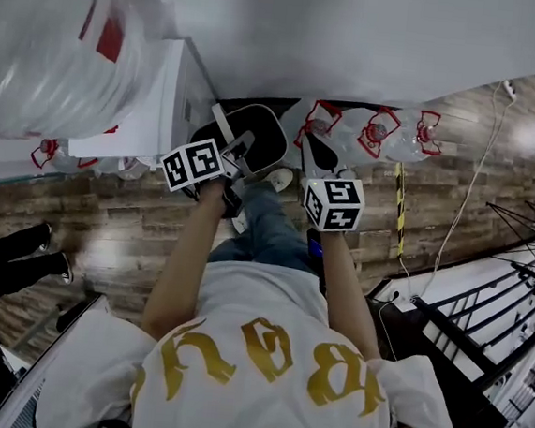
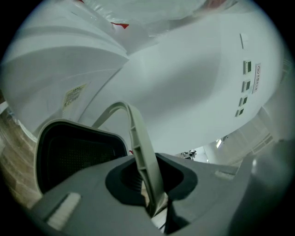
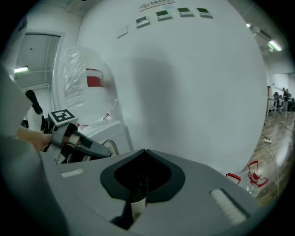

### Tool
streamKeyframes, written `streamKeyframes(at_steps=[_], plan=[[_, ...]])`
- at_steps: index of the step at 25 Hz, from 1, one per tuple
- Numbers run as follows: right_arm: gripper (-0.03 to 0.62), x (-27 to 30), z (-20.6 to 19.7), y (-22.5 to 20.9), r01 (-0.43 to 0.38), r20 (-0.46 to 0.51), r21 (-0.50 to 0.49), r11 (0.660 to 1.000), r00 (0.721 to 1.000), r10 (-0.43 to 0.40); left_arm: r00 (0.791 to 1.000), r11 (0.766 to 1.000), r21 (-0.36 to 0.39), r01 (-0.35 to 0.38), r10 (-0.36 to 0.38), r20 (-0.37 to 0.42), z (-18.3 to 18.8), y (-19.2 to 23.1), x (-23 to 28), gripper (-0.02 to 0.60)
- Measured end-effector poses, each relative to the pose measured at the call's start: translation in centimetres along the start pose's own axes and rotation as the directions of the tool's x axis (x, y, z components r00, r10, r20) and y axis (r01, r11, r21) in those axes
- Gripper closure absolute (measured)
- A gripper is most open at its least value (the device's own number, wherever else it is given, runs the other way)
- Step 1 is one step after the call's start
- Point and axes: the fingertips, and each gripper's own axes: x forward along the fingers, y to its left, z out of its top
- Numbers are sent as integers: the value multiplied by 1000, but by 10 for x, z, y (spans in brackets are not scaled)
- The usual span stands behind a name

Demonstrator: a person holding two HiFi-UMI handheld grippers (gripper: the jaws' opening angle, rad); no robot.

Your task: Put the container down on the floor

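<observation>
A black container (image 1: pixel 261 134) with a pale rim hangs in front of me above the wood floor (image 1: pixel 134 233). Its pale grey bail handle (image 2: pixel 138 143) runs up between the jaws of my left gripper (image 1: pixel 239 151), which is shut on it. In the left gripper view the container's dark inside (image 2: pixel 76 156) shows at the left, below my left gripper (image 2: pixel 154 203). My right gripper (image 1: pixel 314 150) is beside the container on its right, shut with nothing in it. In the right gripper view it (image 3: pixel 138 184) faces a white wall, and the left gripper (image 3: pixel 73 136) shows at the left.
A white cabinet (image 1: pixel 156 104) stands right beside the container on the left, with a big clear water jug (image 1: pixel 49 37) on it. Empty jugs with red handles (image 1: pixel 374 129) line the wall. A white cable (image 1: pixel 461 204) and black railing (image 1: pixel 494 305) are right. Another person's legs (image 1: pixel 9 254) are left.
</observation>
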Motion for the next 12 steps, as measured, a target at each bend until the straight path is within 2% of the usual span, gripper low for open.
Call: streamKeyframes(at_steps=[5,12], plan=[[568,22,1,-11,-33,-13,-26,999,999,33,1000,1000,0,-22,22,-9,5,4,17,528],[568,60,-19,-20,-82,-98,34,996,992,85,997,997,-47,-58,56,-44,3,32,42,529]])
